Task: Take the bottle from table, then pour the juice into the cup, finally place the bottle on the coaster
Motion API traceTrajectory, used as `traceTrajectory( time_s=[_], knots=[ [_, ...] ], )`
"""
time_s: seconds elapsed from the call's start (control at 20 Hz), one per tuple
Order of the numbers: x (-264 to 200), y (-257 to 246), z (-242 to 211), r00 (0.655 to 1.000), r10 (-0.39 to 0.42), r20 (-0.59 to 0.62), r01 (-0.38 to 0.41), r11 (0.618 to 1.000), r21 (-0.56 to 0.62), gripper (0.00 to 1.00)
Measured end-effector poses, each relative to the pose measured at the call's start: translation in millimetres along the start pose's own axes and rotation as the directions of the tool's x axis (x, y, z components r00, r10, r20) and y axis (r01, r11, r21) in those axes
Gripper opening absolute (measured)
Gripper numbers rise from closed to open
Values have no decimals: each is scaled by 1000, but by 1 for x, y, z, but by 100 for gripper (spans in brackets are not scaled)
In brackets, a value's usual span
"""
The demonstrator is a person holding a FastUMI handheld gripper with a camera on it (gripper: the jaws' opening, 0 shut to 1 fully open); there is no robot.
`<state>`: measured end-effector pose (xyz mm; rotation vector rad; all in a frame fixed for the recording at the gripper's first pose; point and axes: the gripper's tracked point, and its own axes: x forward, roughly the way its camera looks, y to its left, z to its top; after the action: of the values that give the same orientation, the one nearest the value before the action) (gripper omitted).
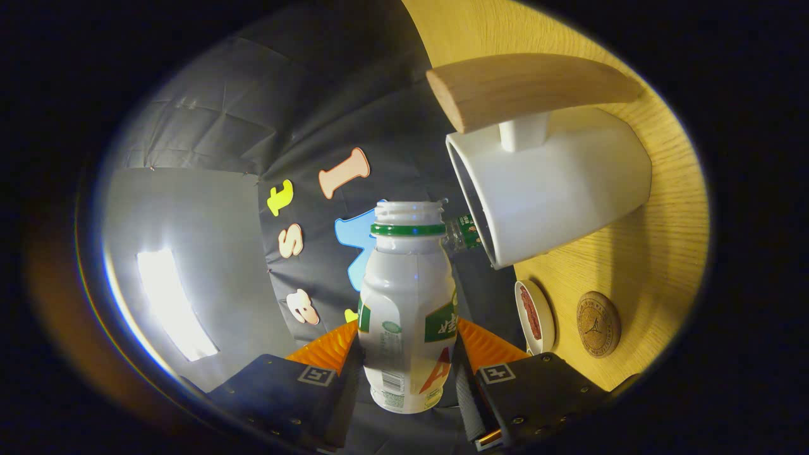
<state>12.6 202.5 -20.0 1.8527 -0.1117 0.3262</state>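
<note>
We had the gripper [407, 366] clamped on the open juice bottle [407, 303], tipped toward the white cup [556, 183] just beyond; next, we judged, righting it for the cork coaster [598, 324].

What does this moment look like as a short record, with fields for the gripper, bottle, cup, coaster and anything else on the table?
gripper: gripper shut on the bottle, one finger on each side
bottle: white bottle, cap off, green neck ring, tipped over with the view, mouth near the cup's rim
cup: white cup with a wooden handle, standing on the wooden table
coaster: round cork coaster, bare, beyond the cup
other: small white dish beside the coaster
pouring: no juice stream visible
</note>
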Motion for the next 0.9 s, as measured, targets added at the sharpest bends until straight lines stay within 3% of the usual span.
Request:
traceTrajectory(
  time_s=[0.55,0.9],
  knots=[
    [3,-4,4,1000,-9,-3,9,999,-48,68],
    [7,-19,-1,993,-116,-31,104,963,-248,68]
  ],
)
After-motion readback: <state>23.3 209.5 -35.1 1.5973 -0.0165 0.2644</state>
